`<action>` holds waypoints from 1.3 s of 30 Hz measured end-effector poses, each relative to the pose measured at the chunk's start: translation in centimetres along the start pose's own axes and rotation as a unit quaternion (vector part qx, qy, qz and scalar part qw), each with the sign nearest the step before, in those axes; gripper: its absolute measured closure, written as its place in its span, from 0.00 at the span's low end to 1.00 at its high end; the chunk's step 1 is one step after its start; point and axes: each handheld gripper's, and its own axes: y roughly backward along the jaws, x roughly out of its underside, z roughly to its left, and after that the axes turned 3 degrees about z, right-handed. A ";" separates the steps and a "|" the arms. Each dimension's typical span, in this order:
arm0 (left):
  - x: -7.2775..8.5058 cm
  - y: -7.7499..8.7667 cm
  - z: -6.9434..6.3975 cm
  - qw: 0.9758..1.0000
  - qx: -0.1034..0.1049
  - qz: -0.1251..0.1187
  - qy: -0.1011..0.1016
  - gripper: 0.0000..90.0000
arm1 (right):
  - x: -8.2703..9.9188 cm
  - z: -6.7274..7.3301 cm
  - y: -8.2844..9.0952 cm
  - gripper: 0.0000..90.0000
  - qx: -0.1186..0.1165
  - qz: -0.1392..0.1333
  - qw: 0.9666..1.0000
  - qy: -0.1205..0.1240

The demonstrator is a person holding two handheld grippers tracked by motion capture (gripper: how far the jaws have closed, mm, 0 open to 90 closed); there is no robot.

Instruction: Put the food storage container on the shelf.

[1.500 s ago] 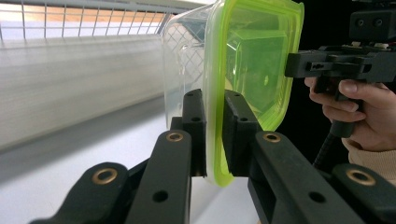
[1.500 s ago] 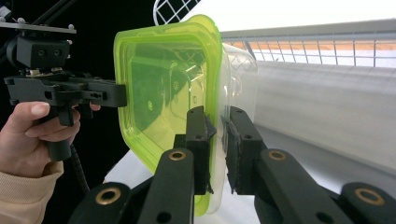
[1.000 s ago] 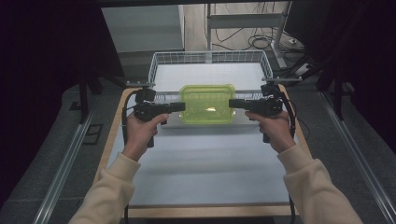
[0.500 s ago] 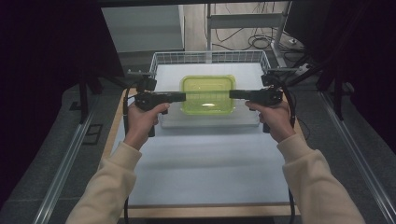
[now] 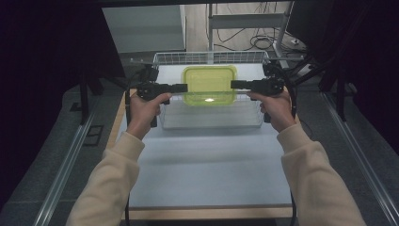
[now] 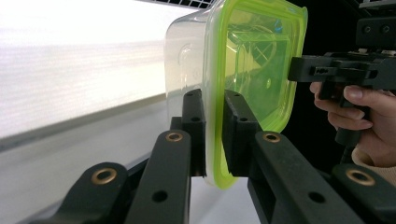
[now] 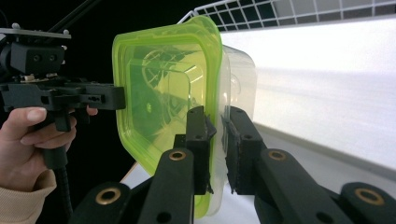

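Note:
A clear plastic container with a translucent green lid [image 5: 209, 84] hangs level over the wire basket [image 5: 211, 123]. My left gripper [image 5: 184, 87] is shut on the lid's left rim and my right gripper [image 5: 234, 84] is shut on its right rim. In the left gripper view the jaws [image 6: 213, 106] pinch the green rim of the container [image 6: 252, 60], with the right gripper [image 6: 306, 70] beyond it. The right gripper view has its jaws [image 7: 217, 120] clamped on the rim of the container [image 7: 163, 79], and the left gripper [image 7: 114, 98] meets the opposite edge.
The wire basket stands at the far end of the pale table [image 5: 207, 174]; its back wall [image 5: 209, 57] rises behind the container. Dark floor and metal rails [image 5: 61, 174] flank the table. A frame with cables [image 5: 263, 42] stands beyond the basket.
Both grippers have carried the container away from the person and higher, to a spot over the far half of the basket. Their hold on the rim is the same.

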 end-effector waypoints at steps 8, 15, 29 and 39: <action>-1.2 -0.8 0.7 1.000 0.007 -0.002 0.005 0.90 | -1.4 -0.5 -0.1 0.89 0.013 -0.002 1.000 -0.004; -2.0 -1.4 1.3 1.000 0.003 -0.001 0.007 0.90 | -2.0 -1.2 -0.5 0.89 0.017 -0.004 1.000 -0.009; -3.6 -2.9 2.7 1.000 -0.009 0.000 0.016 0.90 | -3.2 -2.8 -1.7 0.89 0.030 -0.014 0.999 -0.034; -4.0 -3.9 4.0 0.999 -0.014 0.007 0.028 0.89 | -3.6 -3.4 -2.6 0.89 0.039 -0.002 0.998 -0.039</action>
